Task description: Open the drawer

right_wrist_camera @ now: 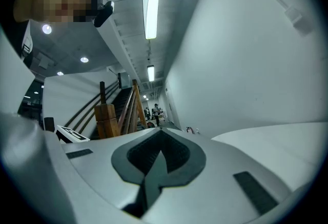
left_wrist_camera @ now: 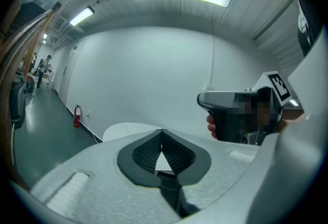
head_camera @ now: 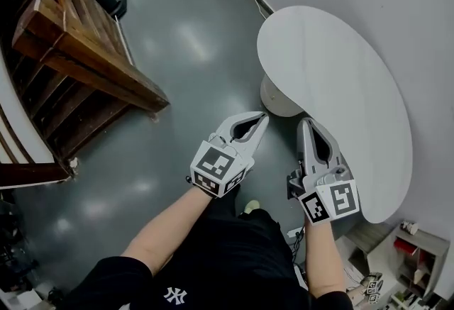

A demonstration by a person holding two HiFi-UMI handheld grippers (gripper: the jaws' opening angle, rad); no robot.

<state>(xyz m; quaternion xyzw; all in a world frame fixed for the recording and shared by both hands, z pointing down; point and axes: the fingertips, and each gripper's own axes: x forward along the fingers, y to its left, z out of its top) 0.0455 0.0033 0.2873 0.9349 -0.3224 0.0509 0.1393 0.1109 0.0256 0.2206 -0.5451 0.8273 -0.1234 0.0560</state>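
Held left gripper (head_camera: 261, 117) and right gripper (head_camera: 306, 123) level beside table (head_camera: 340, 81), with jaws closed tight on nothing; no drawer seen, so likely just carried.

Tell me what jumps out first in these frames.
The left gripper and right gripper sit side by side in the lower middle of the head view, both shut with nothing between their jaws. A big white oval table spreads to their right. A wooden staircase fills the upper left, over a glossy grey floor.
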